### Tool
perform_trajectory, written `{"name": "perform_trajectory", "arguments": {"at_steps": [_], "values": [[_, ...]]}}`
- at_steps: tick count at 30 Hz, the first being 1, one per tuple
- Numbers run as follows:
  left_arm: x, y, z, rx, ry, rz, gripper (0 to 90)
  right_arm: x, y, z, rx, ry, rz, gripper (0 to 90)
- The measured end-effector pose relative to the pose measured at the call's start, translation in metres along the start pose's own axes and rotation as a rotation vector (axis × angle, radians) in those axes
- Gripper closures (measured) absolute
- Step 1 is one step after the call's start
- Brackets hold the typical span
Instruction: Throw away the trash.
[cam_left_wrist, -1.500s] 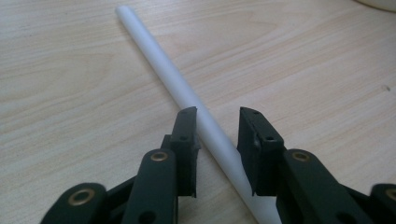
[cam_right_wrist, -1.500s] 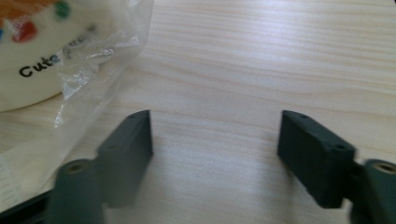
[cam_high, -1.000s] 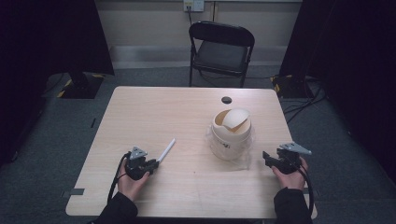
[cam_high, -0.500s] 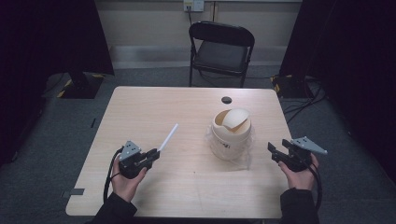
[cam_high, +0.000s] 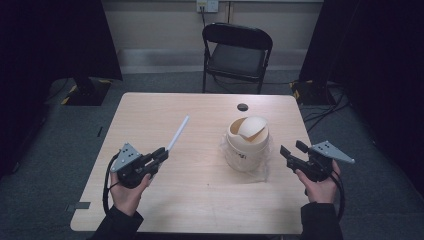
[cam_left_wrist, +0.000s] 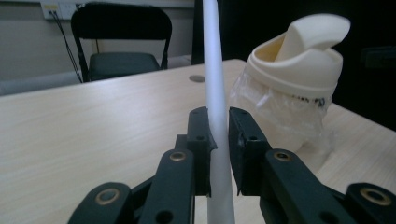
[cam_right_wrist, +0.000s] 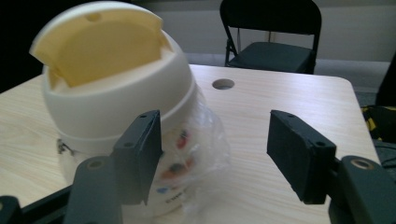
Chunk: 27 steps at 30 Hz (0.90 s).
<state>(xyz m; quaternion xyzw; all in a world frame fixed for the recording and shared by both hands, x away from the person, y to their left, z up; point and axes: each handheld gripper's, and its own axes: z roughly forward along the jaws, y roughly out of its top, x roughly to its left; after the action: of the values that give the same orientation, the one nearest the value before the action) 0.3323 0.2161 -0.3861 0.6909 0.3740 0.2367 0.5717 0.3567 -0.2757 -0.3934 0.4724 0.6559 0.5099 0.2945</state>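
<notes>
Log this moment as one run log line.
left gripper: shut on white straw | right gripper: open, beside small bin | bin's swing lid: tilted | table: wooden

A black folding chair (cam_high: 236, 52) stands on the floor behind the table (cam_high: 150, 115). The table has a small round hole (cam_high: 242, 107) near the chair. A wall socket (cam_high: 207, 5) is above the chair.

Matt cream plastic bin (cam_high: 247, 141), crinkly clear liner (cam_right_wrist: 205, 140), pale wood-grain table (cam_high: 200, 200).
</notes>
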Motion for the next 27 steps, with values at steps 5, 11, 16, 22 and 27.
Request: {"name": "perform_trajectory", "arguments": {"at_steps": [5,11,16,22,27], "values": [[-0.002,0.012,-0.003,-0.046,-0.001,0.02,79.4,0.014,0.012,-0.002,-0.042,0.056,-0.016,35.1],[-0.006,0.021,0.0,-0.069,-0.018,0.037,79.4,0.032,0.03,-0.003,-0.12,0.124,-0.02,34.8],[-0.013,0.028,0.007,-0.084,-0.05,0.052,79.4,0.046,0.044,0.003,-0.145,0.172,-0.03,34.6],[-0.025,0.034,0.016,-0.108,-0.085,0.072,79.4,0.066,0.056,0.015,-0.183,0.238,-0.017,34.5],[-0.033,0.037,0.021,-0.118,-0.102,0.085,79.4,0.08,0.065,0.023,-0.205,0.296,0.002,34.8]]}}
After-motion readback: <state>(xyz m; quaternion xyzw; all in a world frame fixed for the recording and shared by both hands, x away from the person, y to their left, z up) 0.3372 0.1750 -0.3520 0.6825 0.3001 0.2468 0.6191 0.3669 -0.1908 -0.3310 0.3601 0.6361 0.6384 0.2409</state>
